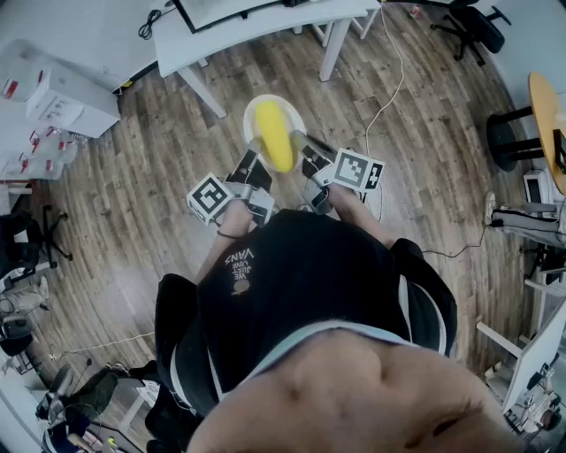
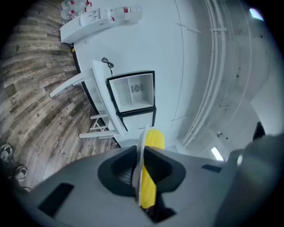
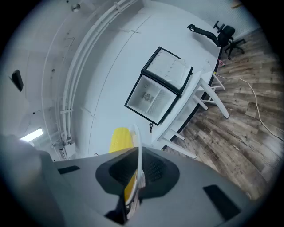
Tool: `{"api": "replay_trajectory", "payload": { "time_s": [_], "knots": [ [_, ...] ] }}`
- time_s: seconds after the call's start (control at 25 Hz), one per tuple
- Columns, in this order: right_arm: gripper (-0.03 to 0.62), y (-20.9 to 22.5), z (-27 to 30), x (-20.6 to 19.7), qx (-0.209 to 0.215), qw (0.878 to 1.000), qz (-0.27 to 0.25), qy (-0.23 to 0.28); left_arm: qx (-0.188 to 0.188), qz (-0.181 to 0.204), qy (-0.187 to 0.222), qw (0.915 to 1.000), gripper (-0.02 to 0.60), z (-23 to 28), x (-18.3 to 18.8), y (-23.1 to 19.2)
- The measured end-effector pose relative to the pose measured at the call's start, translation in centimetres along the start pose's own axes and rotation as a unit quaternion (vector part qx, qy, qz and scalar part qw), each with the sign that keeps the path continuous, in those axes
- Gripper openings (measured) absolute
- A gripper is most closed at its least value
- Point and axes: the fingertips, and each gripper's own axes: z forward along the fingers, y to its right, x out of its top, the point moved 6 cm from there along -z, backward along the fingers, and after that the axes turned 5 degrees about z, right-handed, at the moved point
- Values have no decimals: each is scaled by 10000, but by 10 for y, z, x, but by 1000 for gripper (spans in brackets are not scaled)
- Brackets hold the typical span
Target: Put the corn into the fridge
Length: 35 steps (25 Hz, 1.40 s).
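Corn rides on a plate gripped from both sides, facing the fridge.
The left gripper has its jaws clenched on the left rim of the white plate; the yellow corn lies on the plate, between the two pairs of jaws; the right gripper has its jaws clamped on the opposite rim; ahead of both pairs of jaws and well apart from them, the small fridge stands on a white table; wood floor lies below.

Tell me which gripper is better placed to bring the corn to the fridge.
Neither clearly: left gripper and right gripper each clamp one rim of the plate under the corn; the fridge faces both.
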Motion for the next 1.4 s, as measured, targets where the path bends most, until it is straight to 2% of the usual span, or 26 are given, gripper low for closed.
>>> {"api": "replay_trajectory", "payload": {
  "time_s": [0.8,1.16,1.4],
  "knots": [
    [28,6,-3,7,23,9998,138,119,-161,-4,9,9999,44,10,-5,4],
    [28,11,-12,17,111,9999,131,-4,-150,12,118,9998,44,16,-17,9],
    [28,20,-21,22,190,9997,127,-117,-223,-111,265,9993,44,21,-31,10]
  ]
}}
